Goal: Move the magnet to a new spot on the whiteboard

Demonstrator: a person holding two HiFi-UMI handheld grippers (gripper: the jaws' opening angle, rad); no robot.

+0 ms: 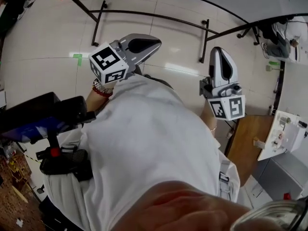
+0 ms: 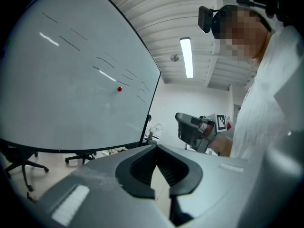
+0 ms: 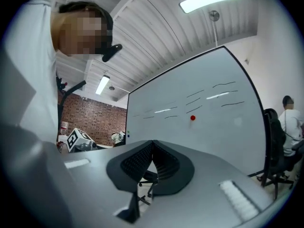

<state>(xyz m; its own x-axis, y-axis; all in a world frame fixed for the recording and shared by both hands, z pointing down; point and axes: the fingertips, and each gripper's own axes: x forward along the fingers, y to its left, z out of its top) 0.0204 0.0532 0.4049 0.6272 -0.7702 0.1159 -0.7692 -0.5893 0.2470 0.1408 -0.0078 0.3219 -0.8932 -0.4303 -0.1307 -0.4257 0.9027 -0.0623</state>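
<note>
Magnet [image 3: 192, 118] clings mid-board on the whiteboard [image 3: 223, 141], up-right of the right gripper [image 3: 153, 140] and up-left of the left gripper [image 2: 155, 145], both pressed together, empty, the right seemingly nearer.

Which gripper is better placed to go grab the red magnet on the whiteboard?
Right, probably: the right gripper points closer to the red magnet on the whiteboard than the left gripper does. Both are shut and empty.

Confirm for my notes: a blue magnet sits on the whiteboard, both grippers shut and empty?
Wrong colour: the magnet is red, as the right gripper view shows. It sits on the whiteboard; left gripper and right gripper are shut and empty.
</note>
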